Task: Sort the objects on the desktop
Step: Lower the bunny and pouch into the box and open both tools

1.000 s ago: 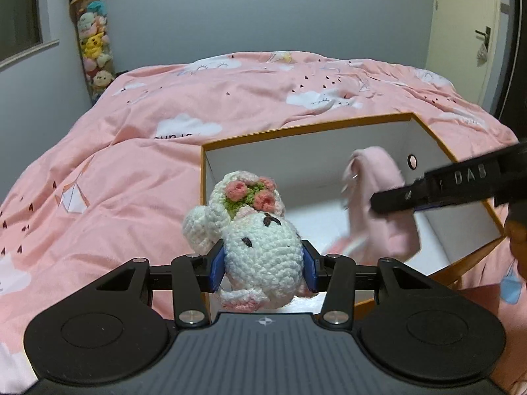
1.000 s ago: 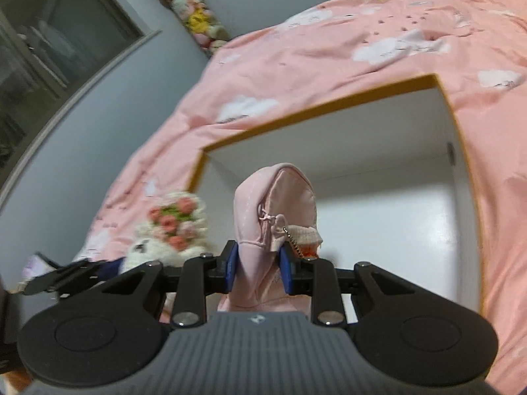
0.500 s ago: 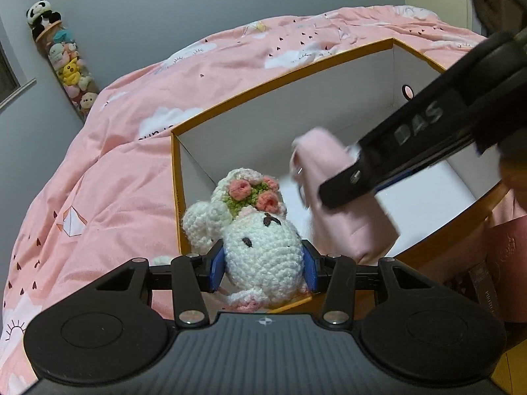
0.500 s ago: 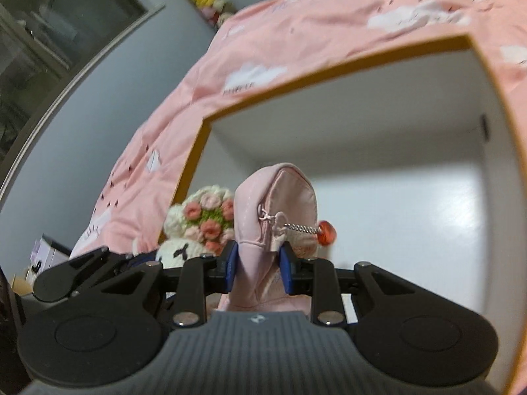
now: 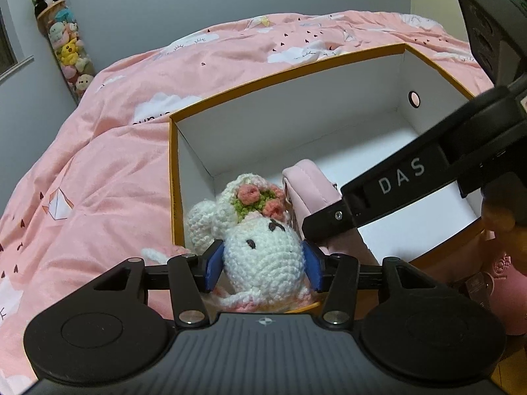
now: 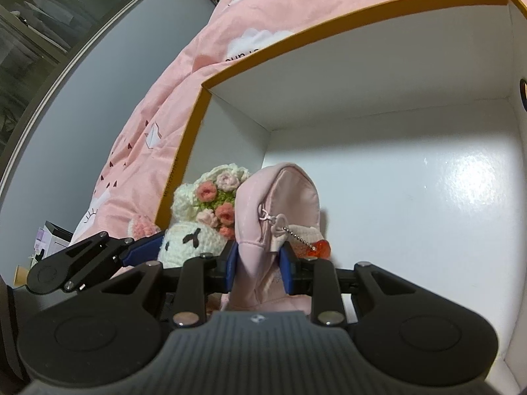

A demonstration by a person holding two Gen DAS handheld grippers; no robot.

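Gripping a white crocheted toy [image 5: 263, 260] by the head, the left gripper [image 5: 262, 265] has its blue pads [image 5: 213, 265] pressed against both sides of the toy. The toy wears a wreath of pink and green crocheted flowers [image 5: 258, 199] and faces the camera. It sits over the near left corner of an open box [image 5: 296, 65], which has white inner walls and an orange rim. A round hole [image 5: 414, 99] shows in the box's right end wall.

The right gripper [image 6: 258, 265] is clamped on a pink pouch [image 6: 280, 204], its blue pads squeezing the lower part of the fabric. The pouch stands upright between the fingers, just right of the toy and touching it. A bead chain with a red charm [image 6: 319, 248] hangs from the pouch's zipper on the right side. The pouch is inside the box opening, near its left end, above the white glossy floor [image 6: 428, 214]. Whether it rests on that floor cannot be told.

In the left wrist view the right gripper's black finger, marked DAS, crosses the pouch from the right.

The box lies on a pink bedcover [image 5: 98, 171] printed with white clouds. A tall tube of plush toys [image 5: 67, 42] stands against the grey wall at far left.
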